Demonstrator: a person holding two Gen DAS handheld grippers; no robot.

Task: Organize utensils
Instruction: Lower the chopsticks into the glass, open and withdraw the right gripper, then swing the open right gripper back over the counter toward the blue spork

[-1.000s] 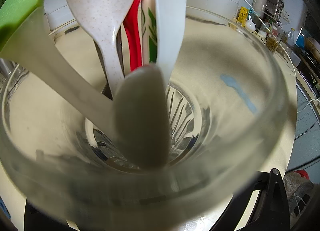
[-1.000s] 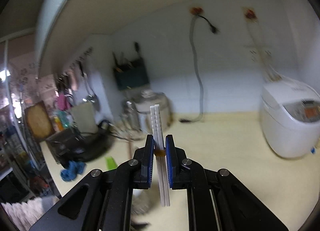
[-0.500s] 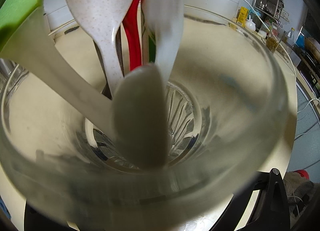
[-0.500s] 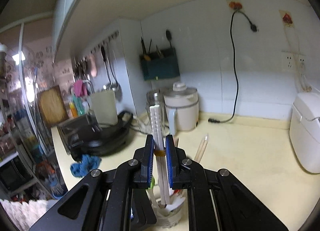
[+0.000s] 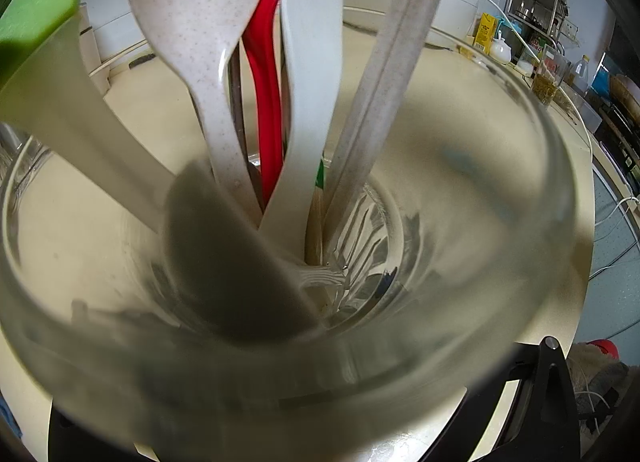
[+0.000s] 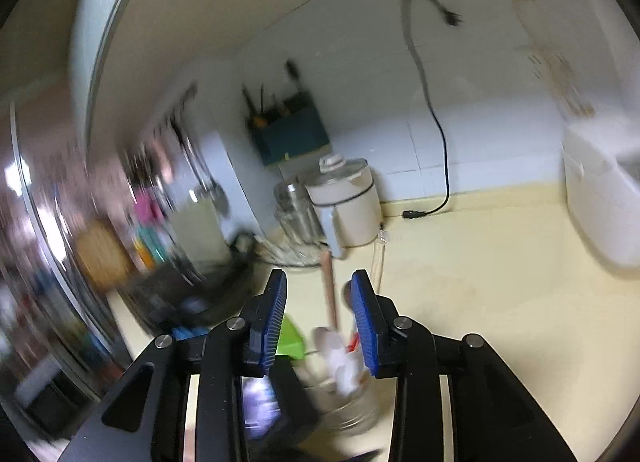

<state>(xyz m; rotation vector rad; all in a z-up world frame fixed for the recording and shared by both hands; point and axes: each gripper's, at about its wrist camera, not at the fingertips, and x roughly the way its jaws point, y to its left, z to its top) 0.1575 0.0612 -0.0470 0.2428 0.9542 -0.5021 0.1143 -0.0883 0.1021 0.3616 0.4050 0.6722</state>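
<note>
A clear glass cup fills the left wrist view, gripped between my left gripper's fingers. Inside it stand a speckled spoon, a red utensil, a white fork, a green-topped spatula and a pale chopstick pair tied with an orange band. In the right wrist view my right gripper hangs above the cup. Its jaws are opening and nothing is between the blue pads. The chopstick pair leans out of the cup behind the right pad.
The cup stands on a cream counter. A white rice cooker sits at the right, with a white pot and a glass jar by the back wall. A black cord hangs down to the counter.
The right gripper let go of the chopstick pair, which now stands in the cup beside the white fork. Its pads have spread apart and the view has shifted and blurred.
</note>
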